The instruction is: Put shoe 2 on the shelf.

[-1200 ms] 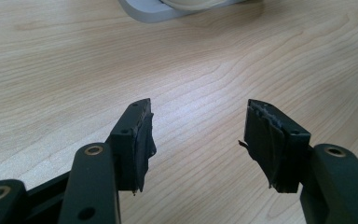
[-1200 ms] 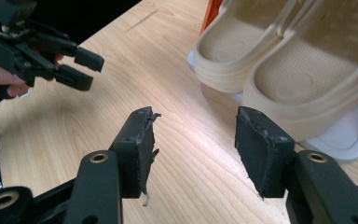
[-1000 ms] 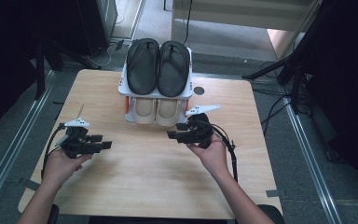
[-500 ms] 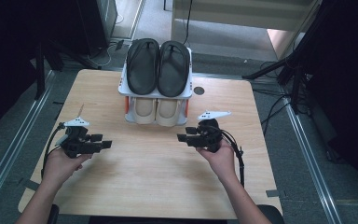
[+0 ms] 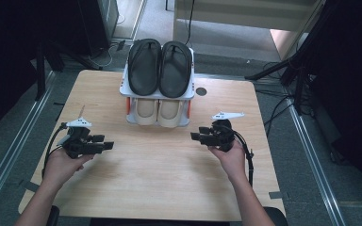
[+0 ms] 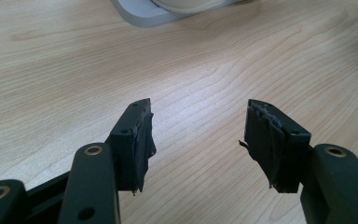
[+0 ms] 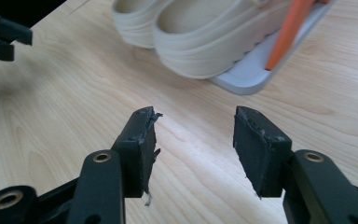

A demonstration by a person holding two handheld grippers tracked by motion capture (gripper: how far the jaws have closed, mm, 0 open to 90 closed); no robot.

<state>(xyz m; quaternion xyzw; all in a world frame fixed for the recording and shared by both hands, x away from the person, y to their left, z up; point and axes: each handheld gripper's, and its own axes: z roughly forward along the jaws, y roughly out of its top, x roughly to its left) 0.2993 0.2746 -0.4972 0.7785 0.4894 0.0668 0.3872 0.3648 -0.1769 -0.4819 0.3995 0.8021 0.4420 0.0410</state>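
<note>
Two-tier shoe rack point(image 5: 158, 94) at desk point(image 5: 169, 179) far middle: black sandals point(image 5: 160, 66) on top tier, cream shoes point(image 5: 158, 109) on lower. Left gripper point(image 5: 109, 146) near desk left edge, jaws apart, empty. Right gripper point(image 5: 194, 137) just right of rack front, jaws just closing slightly, wide gap, nothing between

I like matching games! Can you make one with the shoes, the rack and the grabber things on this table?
Things:
1. black sandals
2. cream slippers
3. left gripper
4. rack posts

Matches:
A. orange
B. top shelf of the shoe rack
C. open, nothing between its jaws
D. bottom shelf

Pairs: 1-B, 2-D, 3-C, 4-A
</note>
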